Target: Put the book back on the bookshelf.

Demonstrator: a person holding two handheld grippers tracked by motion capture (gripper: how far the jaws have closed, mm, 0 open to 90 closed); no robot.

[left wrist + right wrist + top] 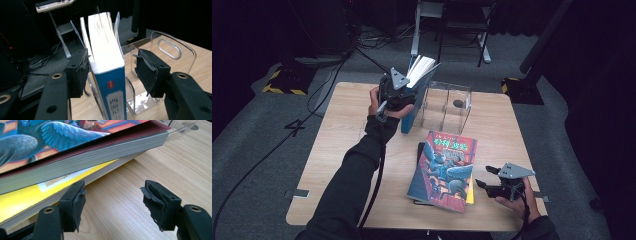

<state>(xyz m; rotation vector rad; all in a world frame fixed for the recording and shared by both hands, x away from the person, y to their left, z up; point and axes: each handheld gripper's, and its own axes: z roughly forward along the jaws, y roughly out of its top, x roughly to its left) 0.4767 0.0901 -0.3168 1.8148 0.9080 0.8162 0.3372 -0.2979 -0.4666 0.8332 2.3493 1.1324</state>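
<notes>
Upper centre of the high view, the left tongs point(408, 85) stand open around the upright blue book point(106, 65) beside the clear acrylic rack point(447, 102), while the right tongs point(482, 184) gape empty at lower right.

The right gripper point(112, 205) hovers low over the light wooden table point(155, 162), its two black jaws standing apart with only bare wood grain between them. Just beyond the left jaw lies a stack of books: a thick paperback with a blue winged-creature cover point(50, 135) (its dark red edge showing) rests on a thinner yellow-covered book point(30, 197), whose edge passes just behind that jaw.
</notes>
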